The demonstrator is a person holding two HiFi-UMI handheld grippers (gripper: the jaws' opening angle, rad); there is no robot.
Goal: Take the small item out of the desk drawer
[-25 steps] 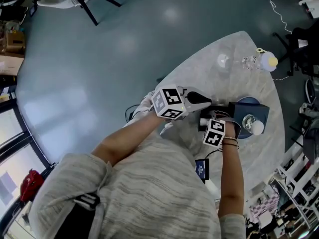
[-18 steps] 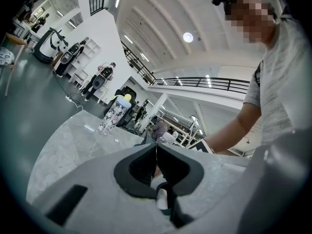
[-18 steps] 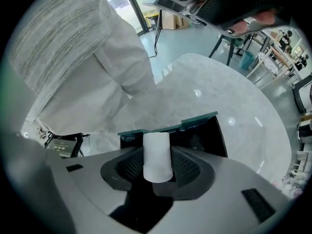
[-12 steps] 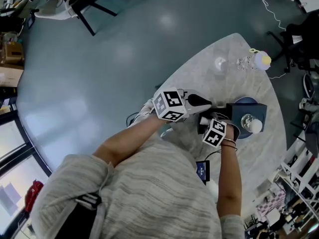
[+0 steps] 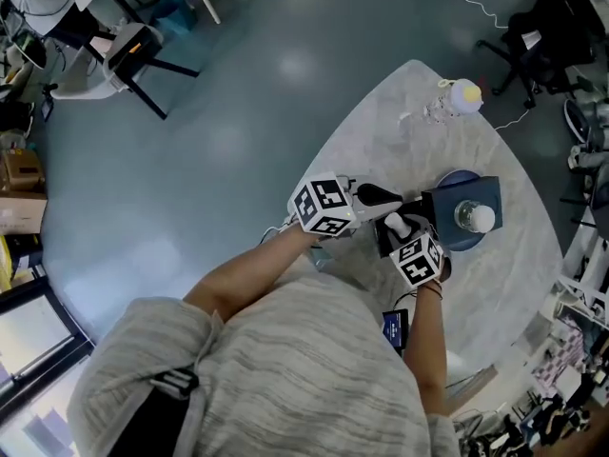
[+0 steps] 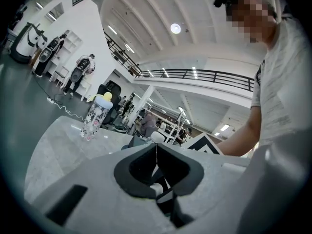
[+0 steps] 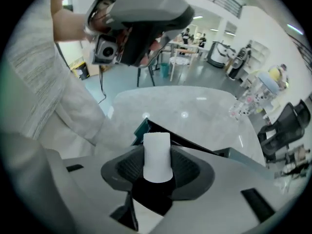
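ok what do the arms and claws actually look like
The left claw and right claw are light grey plastic with black pads, each carrying black-and-white marker cubes. Short grey marled sleeves. The right claw's jaws have just been closing, a white cylinder between them.

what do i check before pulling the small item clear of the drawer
1. white cylinder sits between the right hand-held gripper pads: ok, the jaws have just been closing on it.
2. Cylinder sits straight in the grip: ok.
3. drawer is open below the cylinder: ok.
4. left hand-held gripper is steadying the drawer unit: cannot tell; its jaws are together.
5. bulb-shaped thing on the unit's top is apart from the right hand-held gripper: ok.
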